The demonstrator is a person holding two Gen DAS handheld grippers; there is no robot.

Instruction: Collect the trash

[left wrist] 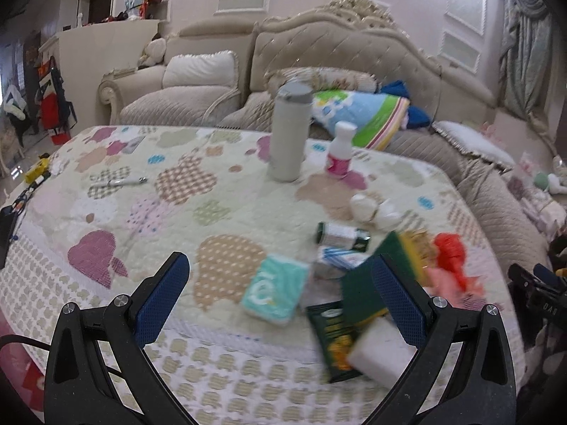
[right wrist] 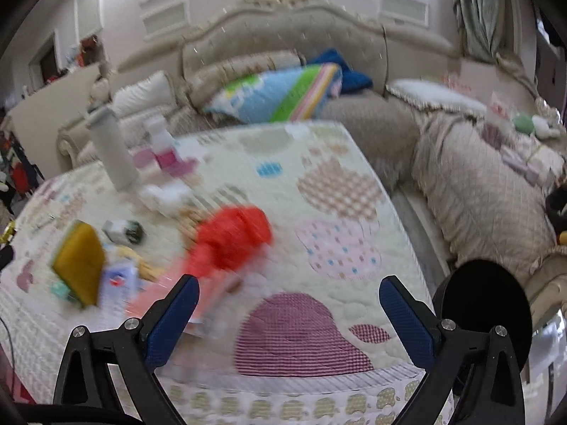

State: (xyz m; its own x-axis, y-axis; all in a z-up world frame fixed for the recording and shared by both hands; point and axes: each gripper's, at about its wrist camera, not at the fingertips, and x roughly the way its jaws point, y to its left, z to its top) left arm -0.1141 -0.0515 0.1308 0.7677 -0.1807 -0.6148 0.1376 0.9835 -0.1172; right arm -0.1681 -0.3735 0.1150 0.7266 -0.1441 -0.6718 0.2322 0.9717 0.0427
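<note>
Litter lies on the quilted table cover (left wrist: pixel 177 184). In the left wrist view a teal tissue pack (left wrist: pixel 274 290), a dark green snack wrapper (left wrist: pixel 335 340), a white block (left wrist: pixel 384 352), a green-and-yellow sponge (left wrist: pixel 365 290), a small green-capped bottle (left wrist: pixel 342 235), crumpled white tissue (left wrist: pixel 374 207) and a red plastic bag (left wrist: pixel 452 258) cluster near the front right. My left gripper (left wrist: pixel 280 301) hangs open above the tissue pack. My right gripper (right wrist: pixel 288 318) is open over the cover, with the blurred red bag (right wrist: pixel 230 241) just beyond its left finger. The sponge (right wrist: pixel 79 262) stands to the left.
A tall grey flask (left wrist: pixel 287 131) and a white-and-pink bottle (left wrist: pixel 340 152) stand at the table's far side. A pen (left wrist: pixel 118 182) lies at the left. A beige sofa (left wrist: pixel 354 53) with cushions wraps behind and to the right. A black round object (right wrist: pixel 485 311) sits at the table's right.
</note>
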